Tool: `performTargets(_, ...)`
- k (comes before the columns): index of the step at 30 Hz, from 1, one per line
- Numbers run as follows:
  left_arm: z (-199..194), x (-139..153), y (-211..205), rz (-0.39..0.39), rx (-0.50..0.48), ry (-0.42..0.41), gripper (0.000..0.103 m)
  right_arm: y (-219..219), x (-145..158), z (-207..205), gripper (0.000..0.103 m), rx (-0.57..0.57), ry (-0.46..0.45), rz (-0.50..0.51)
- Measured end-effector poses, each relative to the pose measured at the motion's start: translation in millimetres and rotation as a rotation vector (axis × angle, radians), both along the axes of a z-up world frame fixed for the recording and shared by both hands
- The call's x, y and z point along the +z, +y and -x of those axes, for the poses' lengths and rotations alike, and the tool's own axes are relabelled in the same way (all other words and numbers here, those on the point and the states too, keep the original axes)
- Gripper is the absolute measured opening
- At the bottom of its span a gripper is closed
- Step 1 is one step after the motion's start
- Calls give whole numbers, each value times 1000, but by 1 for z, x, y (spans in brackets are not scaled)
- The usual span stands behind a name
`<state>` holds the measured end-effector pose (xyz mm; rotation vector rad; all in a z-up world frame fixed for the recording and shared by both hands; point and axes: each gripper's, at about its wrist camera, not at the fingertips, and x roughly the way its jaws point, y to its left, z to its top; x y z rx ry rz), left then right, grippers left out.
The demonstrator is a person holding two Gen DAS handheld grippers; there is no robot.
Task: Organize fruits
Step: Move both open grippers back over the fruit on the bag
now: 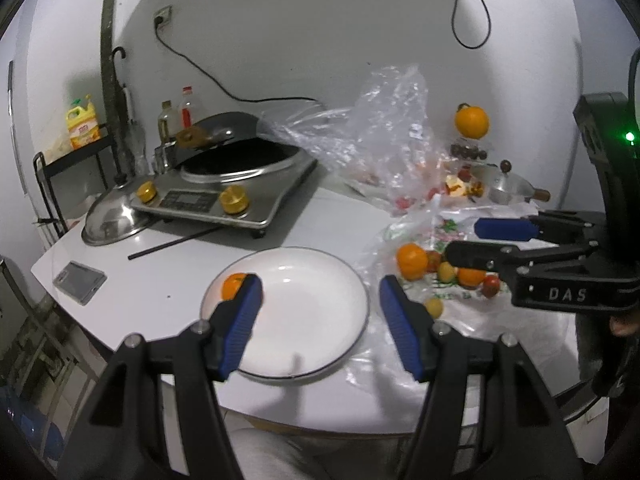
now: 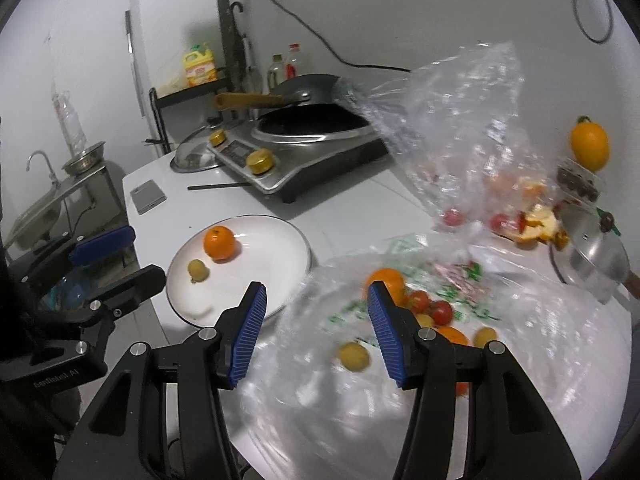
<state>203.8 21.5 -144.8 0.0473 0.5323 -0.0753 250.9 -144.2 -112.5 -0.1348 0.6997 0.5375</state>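
Currently, step: I judge I am partway through moving fruit from the bag to the plate.
Plate: my white plate [image 2: 280,240] sits on the surface [image 1: 172,280] and holds one orange [image 2: 219,243] and one small yellow fruit [image 2: 198,270], apart from each other.
Loose fruit: more lies on the printed plastic bag [image 2: 460,280] to the right of the plate: an orange [image 2: 385,278], red tomatoes [image 2: 430,306] and a yellow fruit [image 2: 353,356].
Right claw: my right claw [image 2: 316,334] is spread wide and holds nothing; it hangs above the bag's near edge.
Left claw: my left claw [image 1: 320,320] is also wide apart and empty, poised over the plate.
Key relation: the yellow fruit lies just ahead of my right claw, slightly right of its centre line, so the right hand is nearer than the left.
Doubt: blur hides whether that fruit rests on top of the plastic or under a fold.
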Motion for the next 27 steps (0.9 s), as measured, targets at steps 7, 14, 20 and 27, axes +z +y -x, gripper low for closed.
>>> performTargets(7, 0, 3, -30, -25, -39, 7, 63, -39, -1, 5, 56, -54, -8, -27)
performTargets(14, -3, 1, -58, -42, -86, 21, 63, -71, -7, 8, 56, -95, -4, -39)
performTargets(20, -8, -4, -78, -56, -107, 34, 63, -94, -12, 7, 56, -118, -1, -42)
performTargets(27, -15, -14, -101, -80, -150, 57, 63, -112, -22, 5, 56, -128, 9, -41)
